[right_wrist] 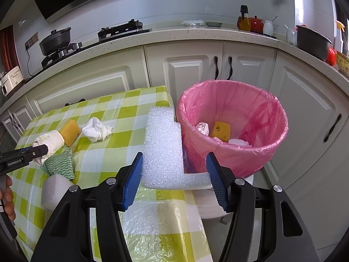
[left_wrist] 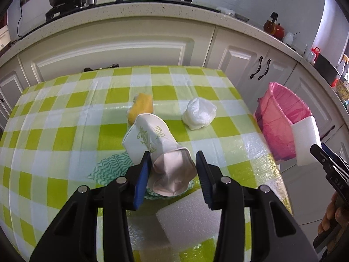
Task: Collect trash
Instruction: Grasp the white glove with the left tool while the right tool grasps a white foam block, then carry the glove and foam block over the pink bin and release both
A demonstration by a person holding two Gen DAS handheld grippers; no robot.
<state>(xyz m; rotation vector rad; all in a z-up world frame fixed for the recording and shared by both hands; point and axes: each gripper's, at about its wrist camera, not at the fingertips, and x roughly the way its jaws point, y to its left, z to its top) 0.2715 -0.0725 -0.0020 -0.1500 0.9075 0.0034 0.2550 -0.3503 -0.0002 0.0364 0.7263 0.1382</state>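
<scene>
My left gripper [left_wrist: 173,166] is shut on a crushed white paper cup [left_wrist: 161,150] with green print, held above the green checked table [left_wrist: 65,118]. My right gripper [right_wrist: 174,170] is shut on an L-shaped white foam piece [right_wrist: 163,150], held just left of the pink-lined trash bin [right_wrist: 270,118]; the foam also shows in the left wrist view [left_wrist: 305,139]. The bin holds a yellow sponge [right_wrist: 221,131] and white scraps. On the table lie a yellow sponge [left_wrist: 141,107], a crumpled white bag [left_wrist: 199,113], a green wavy cloth [left_wrist: 109,168] and a white foam block [left_wrist: 189,220].
White kitchen cabinets [right_wrist: 196,69] stand behind the table and the bin. The counter above carries a gas stove with a black pot [right_wrist: 56,40], an oil bottle, red jars and a dark pot at the right. The bin [left_wrist: 277,118] stands on the floor off the table's right edge.
</scene>
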